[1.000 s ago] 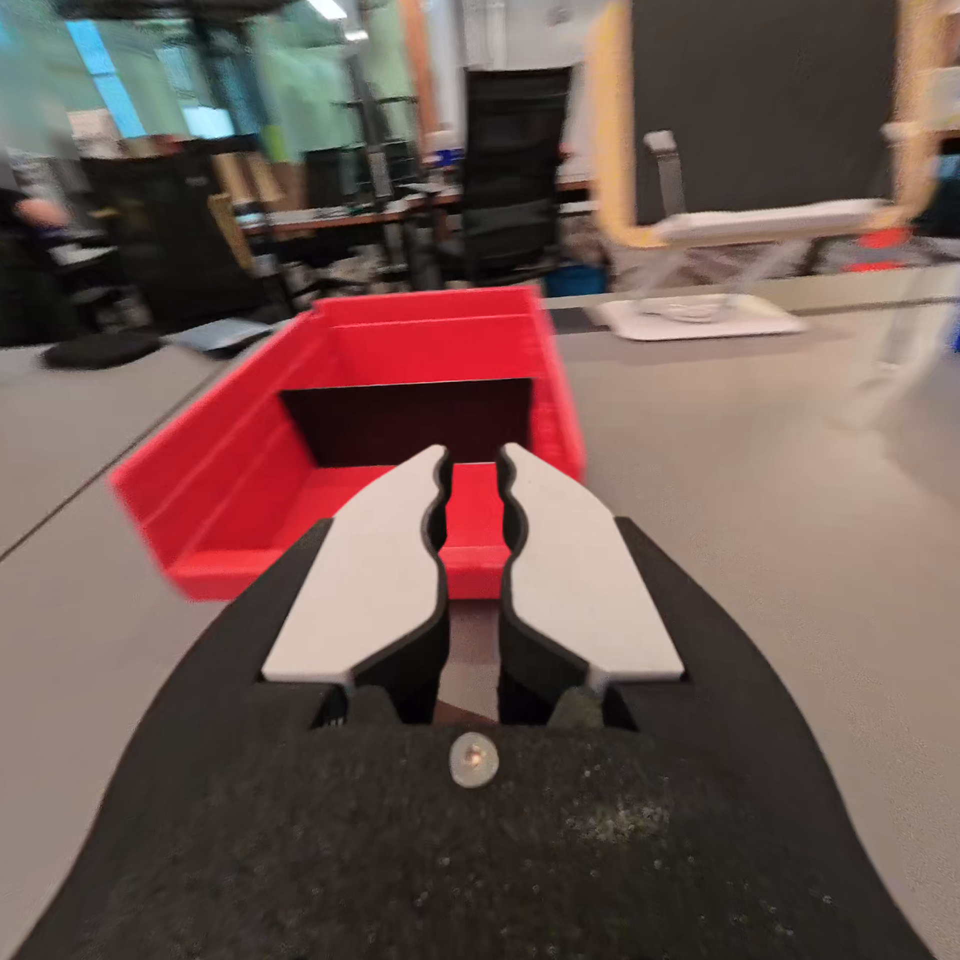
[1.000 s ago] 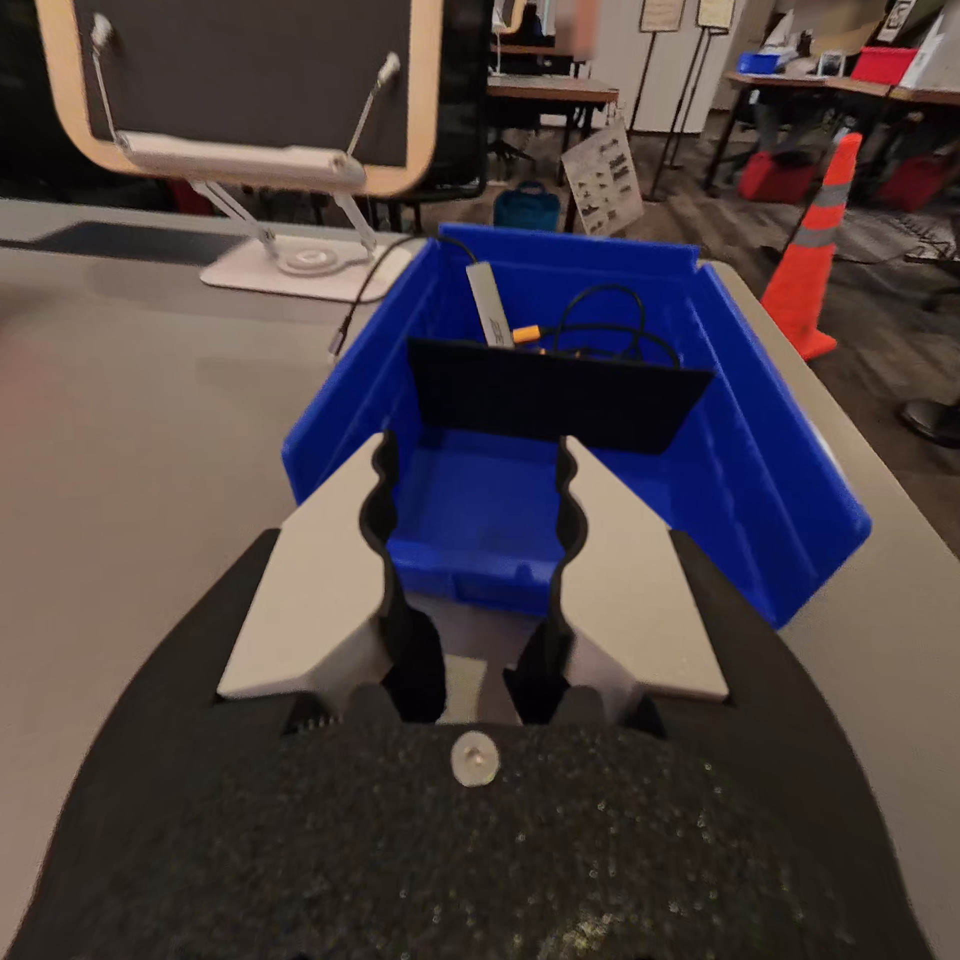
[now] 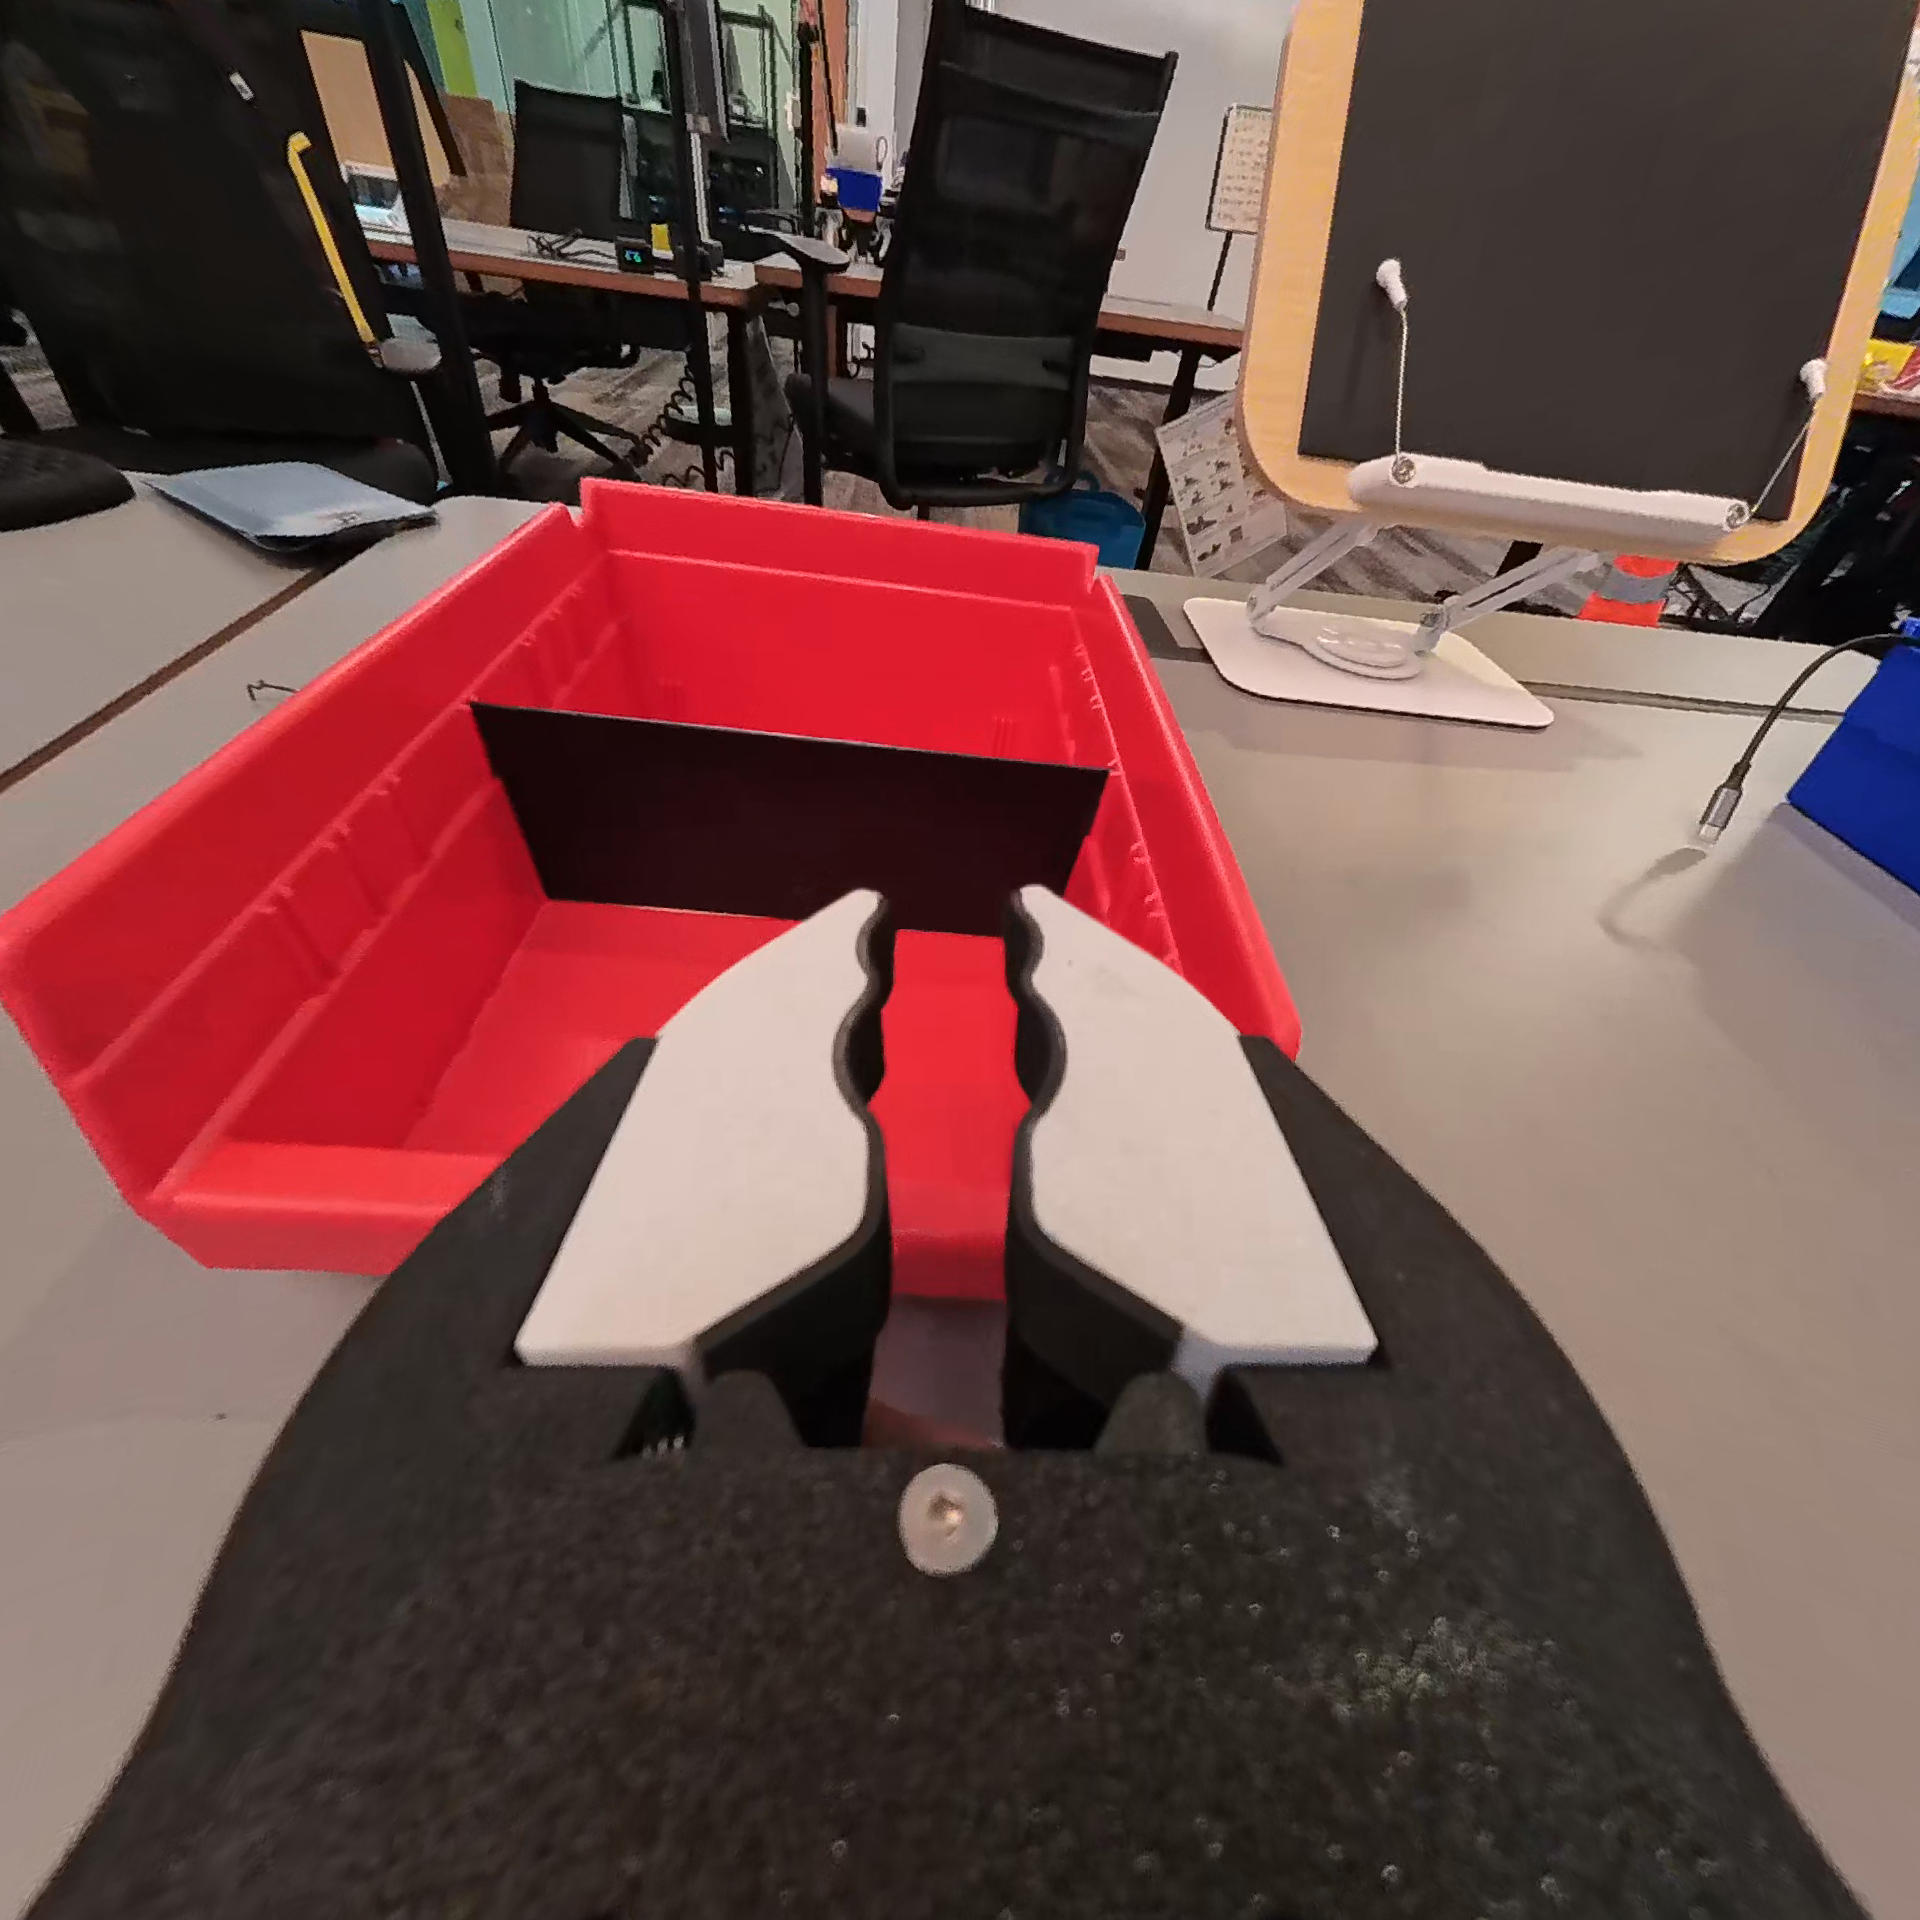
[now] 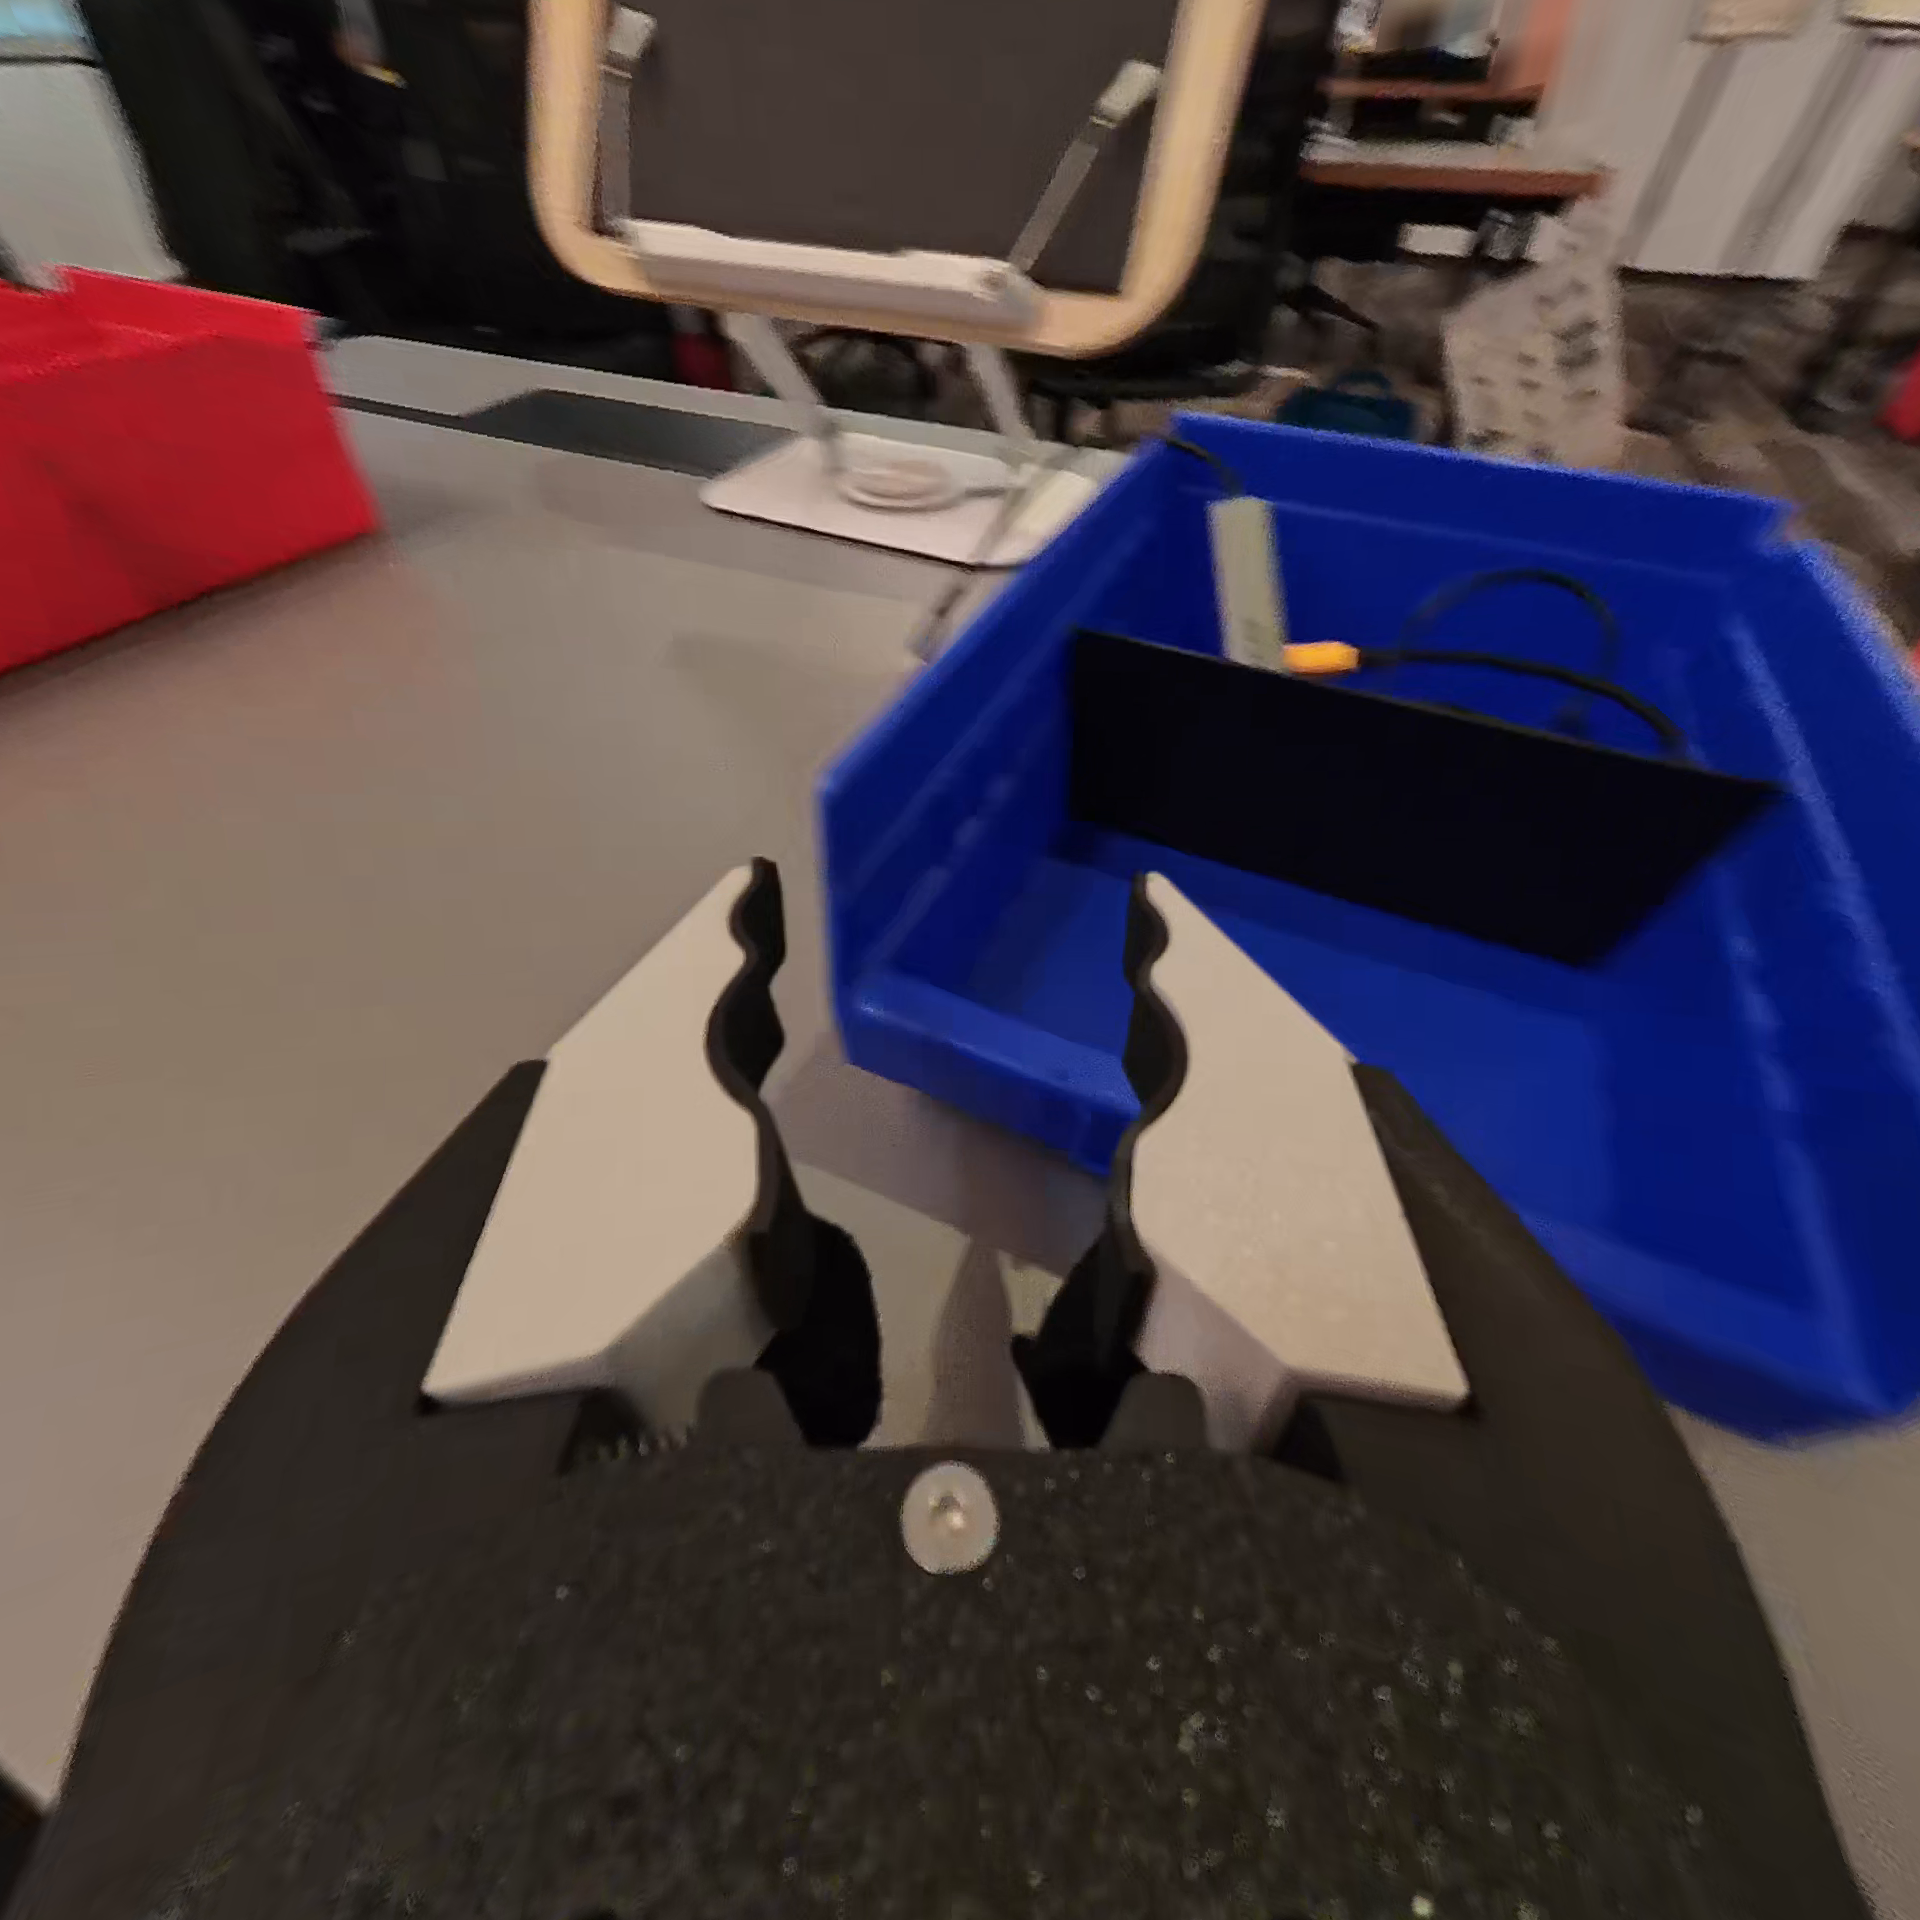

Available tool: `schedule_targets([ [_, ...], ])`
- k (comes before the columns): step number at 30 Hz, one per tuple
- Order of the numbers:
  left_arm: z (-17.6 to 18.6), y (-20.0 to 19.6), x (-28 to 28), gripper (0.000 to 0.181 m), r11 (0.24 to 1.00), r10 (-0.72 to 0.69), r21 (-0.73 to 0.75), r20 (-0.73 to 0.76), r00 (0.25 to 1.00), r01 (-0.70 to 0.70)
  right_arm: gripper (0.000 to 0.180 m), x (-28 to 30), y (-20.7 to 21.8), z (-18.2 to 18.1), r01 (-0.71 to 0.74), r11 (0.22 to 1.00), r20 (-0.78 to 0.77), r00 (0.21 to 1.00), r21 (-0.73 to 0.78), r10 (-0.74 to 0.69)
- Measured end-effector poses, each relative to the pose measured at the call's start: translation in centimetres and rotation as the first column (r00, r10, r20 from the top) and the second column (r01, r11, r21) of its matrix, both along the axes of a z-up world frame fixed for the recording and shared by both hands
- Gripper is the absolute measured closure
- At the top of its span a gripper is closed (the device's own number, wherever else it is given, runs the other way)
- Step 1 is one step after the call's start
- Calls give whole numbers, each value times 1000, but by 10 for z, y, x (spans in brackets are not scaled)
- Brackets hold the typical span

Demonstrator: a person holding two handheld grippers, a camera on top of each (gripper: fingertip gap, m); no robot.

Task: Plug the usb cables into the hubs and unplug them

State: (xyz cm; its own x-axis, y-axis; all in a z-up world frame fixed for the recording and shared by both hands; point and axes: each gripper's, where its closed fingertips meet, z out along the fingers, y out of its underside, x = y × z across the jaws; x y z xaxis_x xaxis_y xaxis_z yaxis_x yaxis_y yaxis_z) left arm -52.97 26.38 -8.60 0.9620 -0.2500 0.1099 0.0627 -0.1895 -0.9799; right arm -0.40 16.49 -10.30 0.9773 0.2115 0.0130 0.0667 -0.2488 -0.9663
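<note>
1. A red bin is sitting on the grey table, split by a black divider.
2. A blue bin with its own black divider is holding a grey hub and a black cable in the far compartment.
3. A tablet stand is standing behind both bins.
4. The left gripper is hovering over the red bin's near compartment, fingers slightly apart and holding nothing.
5. The right gripper is hanging at the blue bin's near corner, fingers wide apart and holding nothing.

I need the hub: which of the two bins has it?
The blue bin: a grey hub and black cable lie behind its divider. The red bin shows nothing inside.
</note>
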Motion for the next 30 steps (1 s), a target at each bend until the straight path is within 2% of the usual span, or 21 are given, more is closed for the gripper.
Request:
schedule_targets([
  [4,-5,-7,-5,161,1000,-8,-11,-34,999,8,111,-38,10,-1,-88,996,-25,996,-1,88],
  [11,-14,-30,-27,161,999,-1,-43,-104,995,-3,107,-63,33,-9,-123,991,-68,990,-44,120],
  [14,-10,-41,-32,161,999,19,-31,-112,993,-23,103,-73,34,-6,-170,985,-142,976,-38,163],
  [17,0,-50,-17,161,1000,4,4,-91,996,-3,99,-97,25,-2,-293,956,-231,932,-26,279],
  [21,5,-62,50,161,987,-156,23,-67,986,158,113,-139,-3,-7,-497,866,-254,846,-52,470],
  [22,6,-65,74,161,976,-215,24,-70,974,217,117,-144,-6,-10,-501,863,-242,847,-63,473],
  [26,0,-89,184,156,881,-472,2,-67,879,473,113,-135,-12,-9,-395,918,-79,917,-48,390],
  [30,-12,-114,285,150,783,-621,-41,-44,782,620,114,-83,-20,7,-149,988,75,987,37,146],
])
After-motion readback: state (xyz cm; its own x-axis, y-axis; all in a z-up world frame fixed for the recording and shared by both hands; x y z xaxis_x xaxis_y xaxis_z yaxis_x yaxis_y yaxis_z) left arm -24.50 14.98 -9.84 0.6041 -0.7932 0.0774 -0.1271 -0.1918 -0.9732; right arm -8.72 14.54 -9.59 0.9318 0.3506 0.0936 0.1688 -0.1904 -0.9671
